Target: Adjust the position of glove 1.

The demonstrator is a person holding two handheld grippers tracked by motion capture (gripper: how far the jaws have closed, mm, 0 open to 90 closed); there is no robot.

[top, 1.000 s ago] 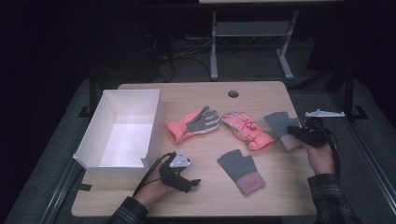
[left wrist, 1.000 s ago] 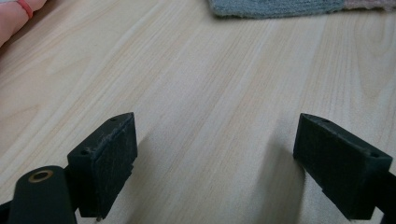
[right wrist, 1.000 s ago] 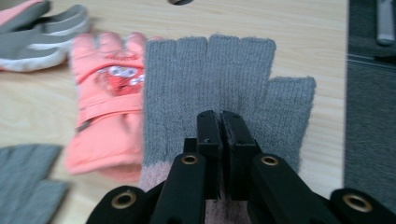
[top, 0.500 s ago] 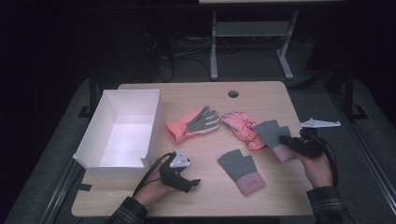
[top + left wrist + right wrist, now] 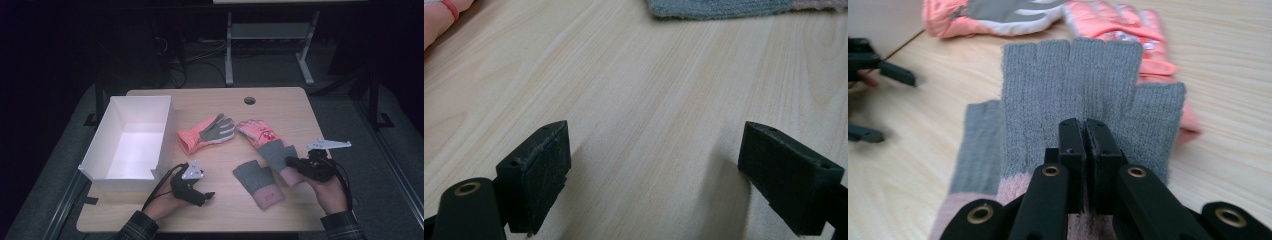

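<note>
Jaws of the right hand-held gripper [image 5: 1085, 135] pinch shut on the grey fingerless glove [image 5: 1088, 90].

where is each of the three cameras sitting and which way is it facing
High view: above the person's side, facing forward and down on the table; both forearms, left gripper and right gripper show.
Left gripper view: rides the left gripper, facing along its open jaws at bare wood.
Right gripper view: rides the right gripper, jaws shut on the grey fingerless glove.
Shared: that glove and the pink gloves show in the high and right gripper views.
</note>
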